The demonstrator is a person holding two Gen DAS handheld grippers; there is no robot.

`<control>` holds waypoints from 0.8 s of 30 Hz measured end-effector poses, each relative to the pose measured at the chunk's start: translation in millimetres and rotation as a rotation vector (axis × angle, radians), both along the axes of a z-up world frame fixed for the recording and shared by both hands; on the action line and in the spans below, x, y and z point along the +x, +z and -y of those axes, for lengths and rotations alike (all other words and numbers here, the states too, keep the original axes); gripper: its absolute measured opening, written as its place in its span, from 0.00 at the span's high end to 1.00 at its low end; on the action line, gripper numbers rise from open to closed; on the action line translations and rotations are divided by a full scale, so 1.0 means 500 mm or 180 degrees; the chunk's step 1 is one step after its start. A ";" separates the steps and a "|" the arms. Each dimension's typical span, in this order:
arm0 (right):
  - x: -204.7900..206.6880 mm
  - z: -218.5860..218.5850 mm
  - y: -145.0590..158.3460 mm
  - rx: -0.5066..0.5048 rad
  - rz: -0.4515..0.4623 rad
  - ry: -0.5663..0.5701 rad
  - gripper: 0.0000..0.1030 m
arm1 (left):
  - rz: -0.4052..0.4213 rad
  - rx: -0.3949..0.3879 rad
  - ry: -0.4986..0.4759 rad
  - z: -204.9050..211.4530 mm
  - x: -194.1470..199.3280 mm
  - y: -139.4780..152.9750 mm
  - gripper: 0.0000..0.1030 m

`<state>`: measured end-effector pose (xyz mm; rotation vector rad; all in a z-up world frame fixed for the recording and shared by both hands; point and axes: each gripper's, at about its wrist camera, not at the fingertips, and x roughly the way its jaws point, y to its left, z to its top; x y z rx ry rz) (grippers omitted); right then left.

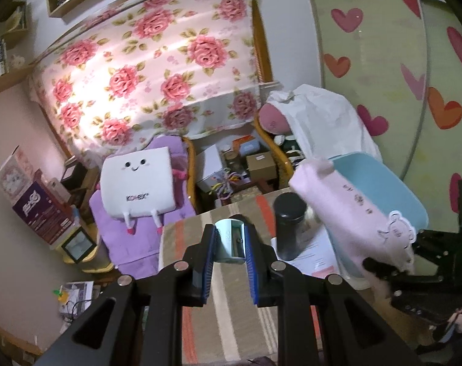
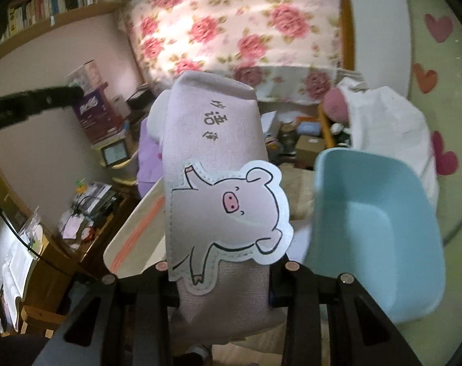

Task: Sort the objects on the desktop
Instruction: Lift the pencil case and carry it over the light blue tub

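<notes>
The pale blue plastic bin (image 2: 380, 231) sits just right of and ahead of my right hand-held gripper (image 2: 222, 277), which grips the pink pig pencil pouch (image 2: 218, 189) by its near end, aloft. Judging from that, the pouch goes into the bin: I would swing right until its far end clears the rim, then lower. My left hand-held gripper (image 1: 229, 244) is clamped on a small teal pencil sharpener (image 1: 230, 239) above the striped desk (image 1: 225, 320); hold it level.

Left tongs (image 1: 229, 245): black angular frame w/ cutouts, blue pads (image 1: 209, 253), silver round screws. Right tongs (image 2: 222, 277): same black frame, silver screws.
</notes>
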<state>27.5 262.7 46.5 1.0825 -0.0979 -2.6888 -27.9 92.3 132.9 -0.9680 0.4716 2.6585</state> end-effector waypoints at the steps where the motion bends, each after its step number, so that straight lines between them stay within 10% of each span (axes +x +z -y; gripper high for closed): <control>1: 0.009 -0.012 0.008 0.0004 -0.0008 -0.0046 0.64 | 0.0000 0.0003 -0.0028 -0.008 -0.001 0.001 0.81; 24: 0.207 -0.292 0.094 0.0092 -0.0065 -0.1250 0.64 | 0.0181 0.0154 -0.1004 -0.299 0.005 -0.026 0.81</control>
